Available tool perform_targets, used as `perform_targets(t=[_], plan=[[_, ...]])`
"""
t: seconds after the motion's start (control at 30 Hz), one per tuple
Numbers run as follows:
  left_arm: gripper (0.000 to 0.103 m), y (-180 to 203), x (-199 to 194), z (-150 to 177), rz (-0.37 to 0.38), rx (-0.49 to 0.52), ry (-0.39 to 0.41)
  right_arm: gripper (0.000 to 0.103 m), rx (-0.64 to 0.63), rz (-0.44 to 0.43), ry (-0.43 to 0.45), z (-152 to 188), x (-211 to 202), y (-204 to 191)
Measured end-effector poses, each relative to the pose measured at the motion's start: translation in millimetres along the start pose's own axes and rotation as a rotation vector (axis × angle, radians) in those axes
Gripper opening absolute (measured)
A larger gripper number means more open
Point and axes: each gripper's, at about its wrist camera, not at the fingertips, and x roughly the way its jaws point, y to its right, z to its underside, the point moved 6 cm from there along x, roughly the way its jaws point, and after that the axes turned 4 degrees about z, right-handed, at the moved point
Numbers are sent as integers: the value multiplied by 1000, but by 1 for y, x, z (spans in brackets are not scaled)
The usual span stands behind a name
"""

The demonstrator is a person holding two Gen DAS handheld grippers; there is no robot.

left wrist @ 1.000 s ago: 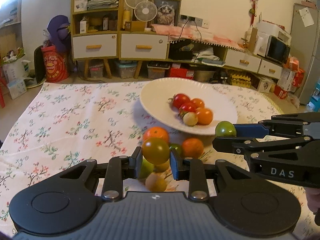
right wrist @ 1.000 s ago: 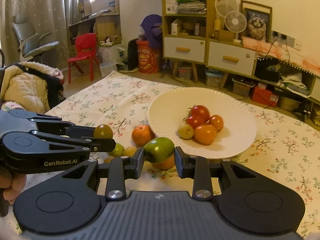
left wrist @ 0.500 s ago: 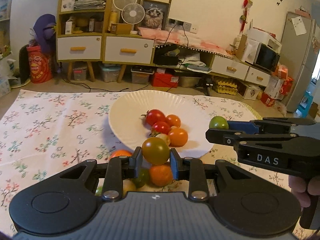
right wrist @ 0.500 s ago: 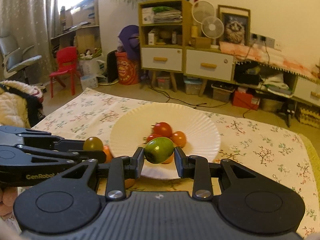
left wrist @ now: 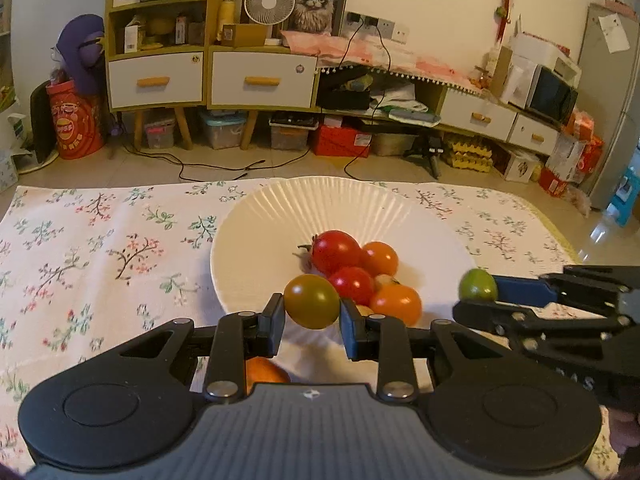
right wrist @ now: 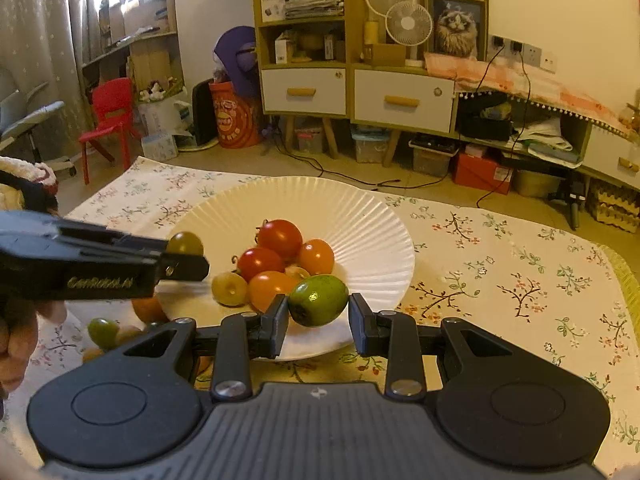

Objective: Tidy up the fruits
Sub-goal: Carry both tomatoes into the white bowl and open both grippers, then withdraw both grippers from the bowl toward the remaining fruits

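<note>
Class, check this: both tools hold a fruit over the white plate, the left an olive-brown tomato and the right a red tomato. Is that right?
Not quite. The right tool holds a green fruit, not a red tomato, as the right wrist view shows. The left tool does hold the olive-brown tomato, over the white plate.

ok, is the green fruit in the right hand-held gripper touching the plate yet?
Cannot tell. In the right wrist view the green fruit sits between the right hand-held gripper fingers, overlapping the plate; neither view shows a gap or contact.

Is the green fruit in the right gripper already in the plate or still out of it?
Out: the green fruit hangs pinched in the right gripper over the plate rim.
</note>
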Motion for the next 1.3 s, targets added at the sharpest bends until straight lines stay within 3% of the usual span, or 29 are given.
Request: perform_targets(t=[0.5,0.67,1.3], plan=[[28,-5,7,-3,-3,-24,-22,31,0,6,-15,2,5,4],[32,-5,3,-1,-11,-6,-17,38,13,5,-6,0,2,4],[68,-6,-46,16,-42,40,15,59,26,-20,11,3,-29,-10]])
